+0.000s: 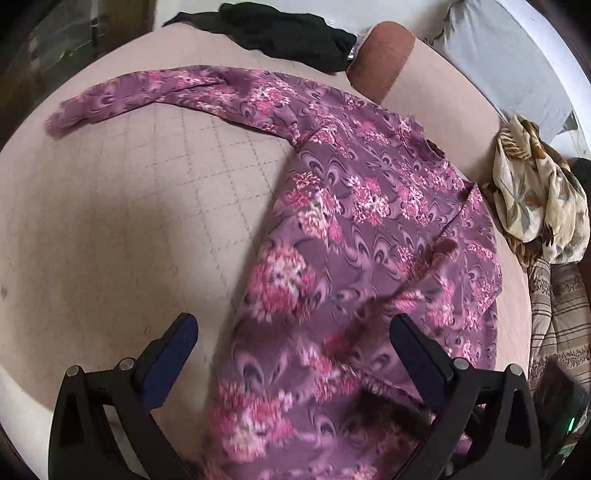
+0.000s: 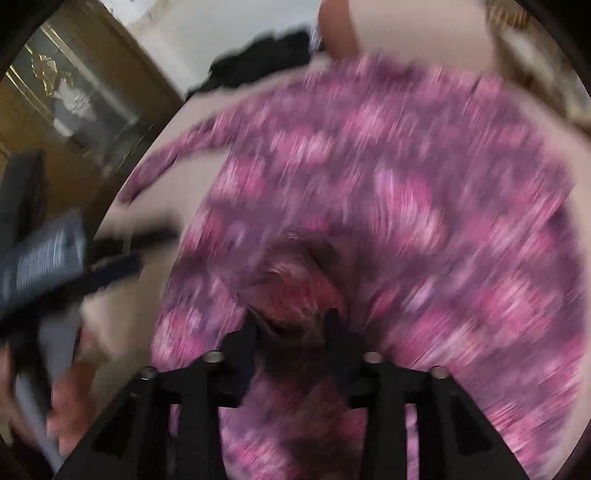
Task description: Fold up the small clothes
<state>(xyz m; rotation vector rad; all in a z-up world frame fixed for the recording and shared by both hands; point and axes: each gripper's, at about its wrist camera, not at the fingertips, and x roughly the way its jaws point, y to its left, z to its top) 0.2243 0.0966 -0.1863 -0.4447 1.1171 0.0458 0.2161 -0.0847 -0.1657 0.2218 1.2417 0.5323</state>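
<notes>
On the bed point(image 1: 110, 221), lying lengthwise ahead: purple floral garment point(image 1: 369, 206), right hand-held gripper point(image 2: 291, 317) pinching its near hem, left hand-held gripper point(image 1: 295, 332) hovering spread above, sleeve trailing left.

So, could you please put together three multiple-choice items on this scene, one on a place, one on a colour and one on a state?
1. Where does the black garment lie relative to the floral top?
A. On the far side of it, at the bed's far edge
B. Under the left gripper
C. On top of it

2. What is the main colour of the floral top?
A. Green
B. Purple with pink flowers
C. Plain white

3. How do the two grippers stand?
A. Both open
B. Left gripper open, right gripper closed on the top's fabric
C. Left closed on fabric, right open

Answers:
1. A, the left wrist view shows it beyond the outstretched sleeve.
2. B, the print is clear in the left wrist view.
3. B, the left fingers are spread wide apart, while fabric bunches between the right fingers.
</notes>
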